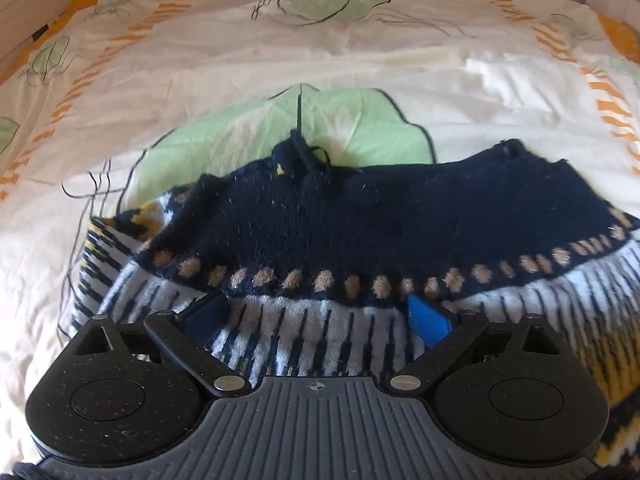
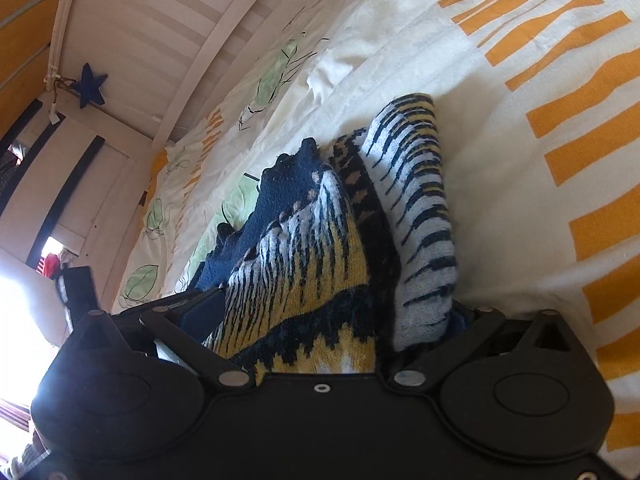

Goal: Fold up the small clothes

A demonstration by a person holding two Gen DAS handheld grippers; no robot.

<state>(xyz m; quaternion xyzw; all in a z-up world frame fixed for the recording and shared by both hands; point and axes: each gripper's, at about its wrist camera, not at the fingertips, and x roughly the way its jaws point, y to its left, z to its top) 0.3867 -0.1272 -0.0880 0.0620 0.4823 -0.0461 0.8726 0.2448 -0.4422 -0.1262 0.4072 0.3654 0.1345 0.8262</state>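
Knitwear is filling the lower half of both views: a small patterned sweater [image 1: 360,216] is lying bunched on a white bedspread [image 1: 280,52] printed with green leaves and orange dashes. In the left wrist view its navy panel, edged with a row of tan dots, is spreading from nine o'clock to three o'clock across the middle, with white-and-navy striped knit showing beneath it toward six o'clock and yellow patterning at the four o'clock corner. A loose dark yarn end is sticking up toward twelve o'clock over a large green leaf print.

The left gripper [image 1: 316,316] is standing wide open, its blue fingers [image 1: 430,318] spread apart at seven and five o'clock with striped knit lying between them; the dotted hem is draping over their tips, and whether they are pinching anything I cannot tell.

In the right wrist view the sweater [image 2: 320,248] is rising in a folded ridge from six o'clock toward twelve. The right gripper [image 2: 332,316] is also spread wide, with thick yellow, navy and striped folds packed between its fingers [image 2: 204,312]; its far finger is mostly hidden by the knit. A white slatted bed frame [image 2: 160,40] is curving along eleven o'clock, with a dark blue star [image 2: 91,89] hanging at ten o'clock.
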